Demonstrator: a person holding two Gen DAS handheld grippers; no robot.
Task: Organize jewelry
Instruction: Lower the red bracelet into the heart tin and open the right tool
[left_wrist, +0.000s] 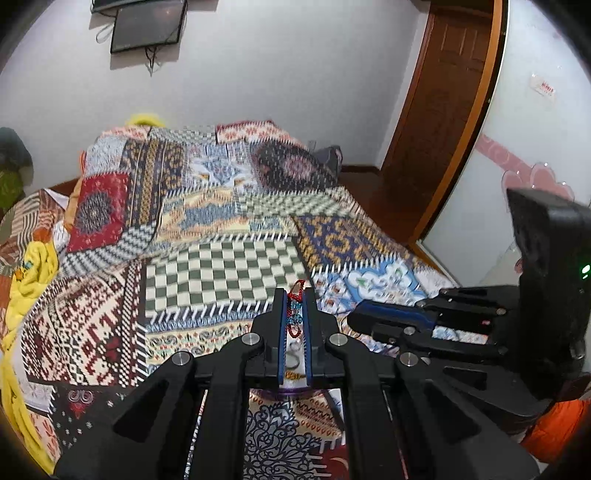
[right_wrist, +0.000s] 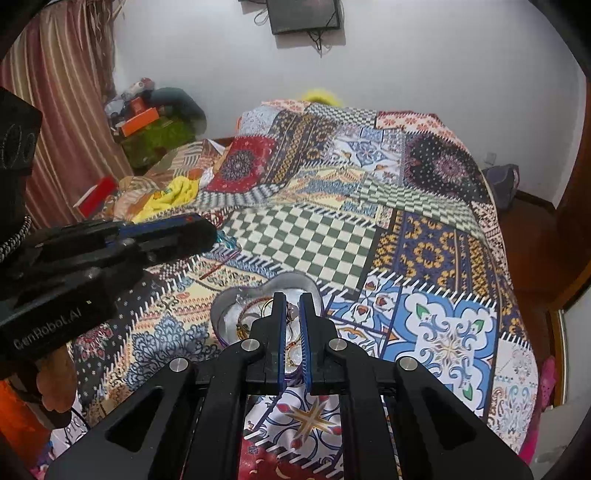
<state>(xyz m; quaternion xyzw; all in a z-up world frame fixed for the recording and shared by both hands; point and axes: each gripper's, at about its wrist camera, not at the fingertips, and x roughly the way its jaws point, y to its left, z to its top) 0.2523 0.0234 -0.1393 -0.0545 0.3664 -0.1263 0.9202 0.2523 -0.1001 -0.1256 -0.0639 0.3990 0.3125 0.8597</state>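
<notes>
My left gripper (left_wrist: 294, 295) is shut on a red beaded bracelet (left_wrist: 295, 291) with a blue-white charm, held above the patchwork bedspread (left_wrist: 221, 266). The left gripper also shows at the left of the right wrist view (right_wrist: 207, 236). A heart-shaped silver tin (right_wrist: 295, 282) lies on the bed, holding bangles and rings (right_wrist: 255, 308). My right gripper (right_wrist: 292, 299) hovers over the tin, jaws nearly closed with a narrow gap; a pale bead sits between the tips, and I cannot tell whether it is gripped. The right gripper appears at the right in the left wrist view (left_wrist: 354, 317).
A small hairpin-like piece (right_wrist: 214, 271) lies on the bedspread left of the tin. Yellow cloth (right_wrist: 173, 195) and a red box (right_wrist: 94, 197) lie at the bed's far left. A wooden door (left_wrist: 439, 96) and floor are to the right.
</notes>
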